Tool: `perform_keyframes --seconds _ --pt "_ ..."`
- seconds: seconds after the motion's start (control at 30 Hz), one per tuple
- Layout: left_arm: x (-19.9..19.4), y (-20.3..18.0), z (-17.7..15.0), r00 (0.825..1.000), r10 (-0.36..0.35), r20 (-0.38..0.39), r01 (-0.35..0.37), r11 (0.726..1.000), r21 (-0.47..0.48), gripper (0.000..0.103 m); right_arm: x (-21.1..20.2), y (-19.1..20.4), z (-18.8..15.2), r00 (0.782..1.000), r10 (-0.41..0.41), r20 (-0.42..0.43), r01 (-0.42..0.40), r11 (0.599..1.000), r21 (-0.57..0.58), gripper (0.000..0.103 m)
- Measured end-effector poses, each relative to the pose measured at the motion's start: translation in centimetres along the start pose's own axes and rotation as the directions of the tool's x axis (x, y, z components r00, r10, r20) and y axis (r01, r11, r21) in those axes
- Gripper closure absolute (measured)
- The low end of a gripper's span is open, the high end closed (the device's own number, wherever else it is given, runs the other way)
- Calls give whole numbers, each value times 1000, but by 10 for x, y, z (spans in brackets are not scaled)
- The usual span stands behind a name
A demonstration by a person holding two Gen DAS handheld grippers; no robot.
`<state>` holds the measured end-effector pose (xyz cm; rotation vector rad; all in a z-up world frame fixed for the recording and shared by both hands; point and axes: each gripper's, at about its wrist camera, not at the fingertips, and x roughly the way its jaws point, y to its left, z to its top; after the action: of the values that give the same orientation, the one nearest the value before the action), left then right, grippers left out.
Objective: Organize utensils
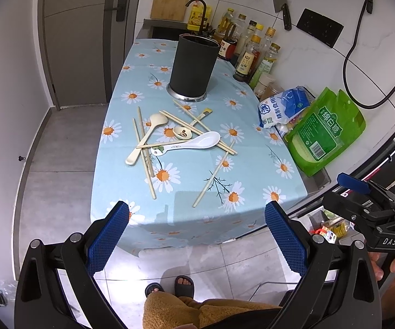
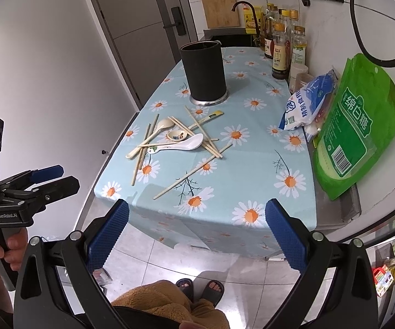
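Kitchen counter draped in a blue daisy-print tablecloth (image 1: 153, 54) fills the left wrist view, with a tiled wall behind. A tall black utensil holder (image 1: 190, 67) stands upright at the far end, empty as far as can be seen. Just in front of it lies a loose heap of utensils: pale chopsticks (image 1: 145, 153) crossed over a cream spoon (image 1: 146, 139), a white ceramic spoon (image 1: 197, 142) and a small patterned spoon (image 1: 182, 133). One chopstick lies apart, nearer the front edge. The left gripper (image 1: 197, 235) hovers before the counter's front edge, jaws spread wide, holding nothing.

From the right wrist view, the same heap sits mid-cloth, the holder beyond it. A green sugar bag (image 2: 359, 128) and a blue-and-white salt bag (image 2: 307, 104) lean by the wall. The right gripper (image 2: 197, 235) is likewise wide apart and empty, held back from the table, likely poised for a first pick.
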<state>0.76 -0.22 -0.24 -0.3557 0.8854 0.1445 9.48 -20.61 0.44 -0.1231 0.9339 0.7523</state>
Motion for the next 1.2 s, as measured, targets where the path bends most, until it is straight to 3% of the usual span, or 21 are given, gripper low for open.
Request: perform_keyframes --seconds 0.77,1.2 --pt "2 0 0 1000 19 -13 -19 1000 -7 7 8 -4 2 1000 7 -27 -7 1000 -9 4" --pt "9 1 3 998 12 -61 -13 1000 -19 7 17 -13 3 996 41 -80 -37 998 56 4"
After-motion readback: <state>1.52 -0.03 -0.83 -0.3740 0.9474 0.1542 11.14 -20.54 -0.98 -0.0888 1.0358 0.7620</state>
